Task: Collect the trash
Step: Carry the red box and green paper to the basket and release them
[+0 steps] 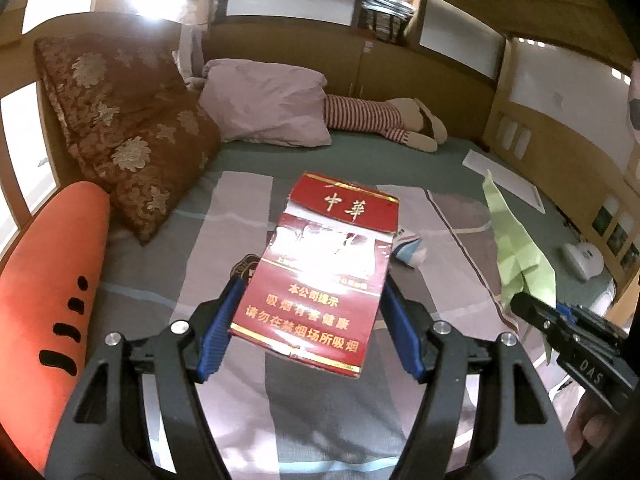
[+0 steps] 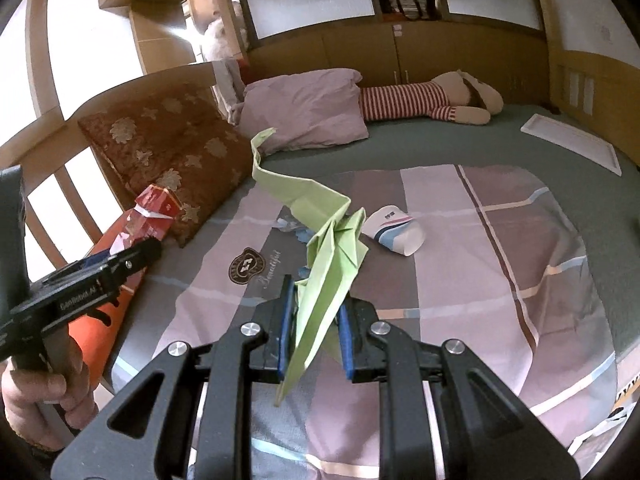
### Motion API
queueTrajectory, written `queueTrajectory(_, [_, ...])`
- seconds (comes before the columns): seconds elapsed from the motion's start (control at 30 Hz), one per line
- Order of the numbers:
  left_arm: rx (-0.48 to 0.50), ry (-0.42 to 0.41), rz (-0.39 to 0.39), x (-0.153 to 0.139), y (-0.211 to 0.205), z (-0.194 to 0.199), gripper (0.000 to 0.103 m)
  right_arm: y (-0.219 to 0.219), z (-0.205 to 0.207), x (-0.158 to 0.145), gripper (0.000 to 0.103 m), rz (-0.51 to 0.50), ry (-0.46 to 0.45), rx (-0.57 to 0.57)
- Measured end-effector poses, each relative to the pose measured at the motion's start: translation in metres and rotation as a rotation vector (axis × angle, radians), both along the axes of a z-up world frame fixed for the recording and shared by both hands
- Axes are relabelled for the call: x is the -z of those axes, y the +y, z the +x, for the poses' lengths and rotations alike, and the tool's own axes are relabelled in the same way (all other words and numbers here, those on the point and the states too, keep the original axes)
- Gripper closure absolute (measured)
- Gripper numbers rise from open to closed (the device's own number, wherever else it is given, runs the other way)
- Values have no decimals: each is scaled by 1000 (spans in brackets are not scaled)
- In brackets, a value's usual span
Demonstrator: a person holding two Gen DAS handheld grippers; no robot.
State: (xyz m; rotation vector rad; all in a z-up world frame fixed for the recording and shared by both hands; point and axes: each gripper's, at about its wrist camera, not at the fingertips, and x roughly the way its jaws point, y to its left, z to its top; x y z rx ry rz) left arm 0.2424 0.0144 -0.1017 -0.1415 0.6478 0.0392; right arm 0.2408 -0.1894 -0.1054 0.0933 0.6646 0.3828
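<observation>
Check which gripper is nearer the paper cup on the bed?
Right, marginally. The cup lies just ahead of the right gripper, past its green paper; the left gripper sits farther left.

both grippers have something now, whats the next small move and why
Probably carry both pieces off the bed to a bin, which neither view shows. The left gripper grips the red cigarette pack and the right gripper pinches the green folded paper, so neither can take the paper cup lying on the blanket.
</observation>
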Motion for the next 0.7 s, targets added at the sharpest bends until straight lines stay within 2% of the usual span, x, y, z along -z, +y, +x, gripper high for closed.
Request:
queueTrajectory(0.6, [13, 18, 4, 6, -1, 3, 34, 2, -1, 0, 82, -14, 7, 1])
queueTrajectory(0.7, [30, 22, -6, 8, -2, 6, 34, -8, -6, -8, 82, -11, -19, 29])
